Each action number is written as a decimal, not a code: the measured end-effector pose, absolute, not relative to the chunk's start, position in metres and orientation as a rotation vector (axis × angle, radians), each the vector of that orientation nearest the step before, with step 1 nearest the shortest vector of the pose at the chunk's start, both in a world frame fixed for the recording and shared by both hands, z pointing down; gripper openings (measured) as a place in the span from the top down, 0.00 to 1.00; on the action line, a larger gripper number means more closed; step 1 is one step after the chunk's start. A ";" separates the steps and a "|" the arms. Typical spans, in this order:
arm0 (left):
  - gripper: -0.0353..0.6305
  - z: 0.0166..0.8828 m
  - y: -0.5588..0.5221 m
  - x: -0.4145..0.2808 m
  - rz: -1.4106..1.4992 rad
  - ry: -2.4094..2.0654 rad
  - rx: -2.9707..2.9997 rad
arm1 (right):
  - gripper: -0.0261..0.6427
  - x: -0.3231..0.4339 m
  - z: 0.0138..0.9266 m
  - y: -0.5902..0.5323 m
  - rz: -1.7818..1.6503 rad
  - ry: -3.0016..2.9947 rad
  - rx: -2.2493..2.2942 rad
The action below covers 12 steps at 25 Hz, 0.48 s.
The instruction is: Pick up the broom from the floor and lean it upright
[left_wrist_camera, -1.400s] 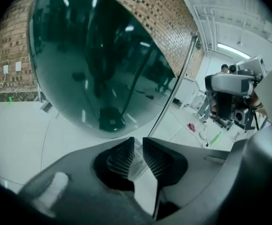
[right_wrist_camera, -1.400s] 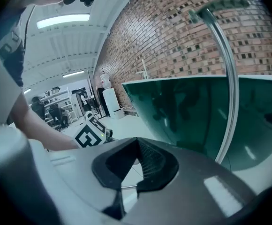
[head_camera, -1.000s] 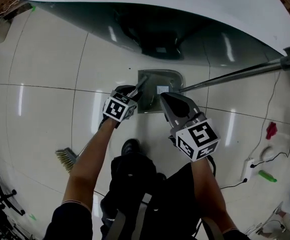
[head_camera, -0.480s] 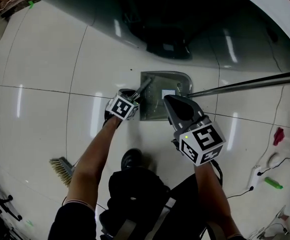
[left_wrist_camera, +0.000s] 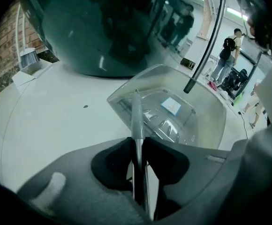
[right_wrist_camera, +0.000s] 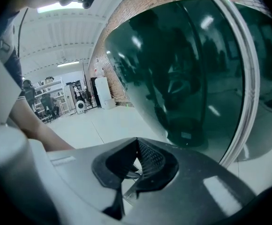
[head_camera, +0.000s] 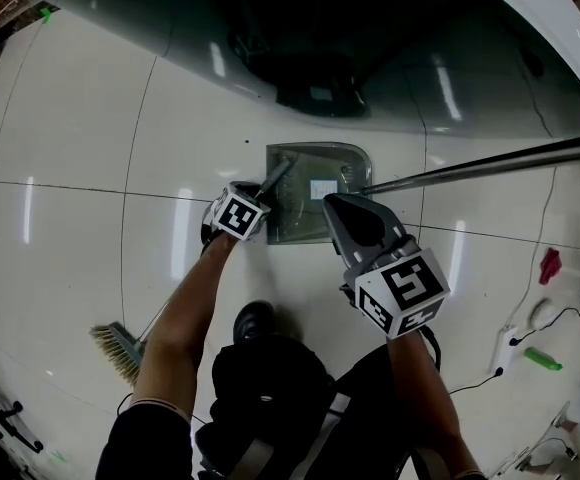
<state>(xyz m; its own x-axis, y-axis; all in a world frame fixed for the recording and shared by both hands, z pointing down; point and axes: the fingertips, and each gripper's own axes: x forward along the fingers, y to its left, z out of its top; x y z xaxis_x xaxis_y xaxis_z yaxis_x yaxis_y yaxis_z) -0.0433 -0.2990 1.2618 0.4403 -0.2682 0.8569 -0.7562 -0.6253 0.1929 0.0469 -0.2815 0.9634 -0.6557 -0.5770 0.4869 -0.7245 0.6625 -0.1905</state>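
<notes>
Left gripper [head_camera: 258, 192] just closed on handle [left_wrist_camera: 137, 114] near its tip; right gripper [right_wrist_camera: 136, 142] apparently shut, empty. Long broom [head_camera: 118, 346] may pivot and slip.

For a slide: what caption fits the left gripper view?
Left gripper, its fingers just closing, clamps the broom handle over a clear dustpan.

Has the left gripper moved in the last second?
Yes. The left gripper has dropped toward the floor beside the dustpan, its jaws just closing on the broom handle.
</notes>
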 end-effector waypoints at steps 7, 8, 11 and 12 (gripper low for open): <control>0.81 1.198 -0.299 -0.045 1.032 -0.888 2.165 | 0.96 0.049 0.932 -0.273 0.560 -2.526 1.031; 0.81 1.176 -0.300 -0.047 1.021 -0.910 2.185 | 0.96 0.046 0.921 -0.271 0.571 -2.536 1.025; 0.81 1.109 -0.297 -0.058 0.993 -0.972 2.235 | 0.96 0.031 0.875 -0.259 0.589 -2.570 0.965; 0.81 1.087 -0.293 -0.061 0.986 -0.985 2.247 | 0.96 0.026 0.859 -0.253 0.595 -2.578 0.943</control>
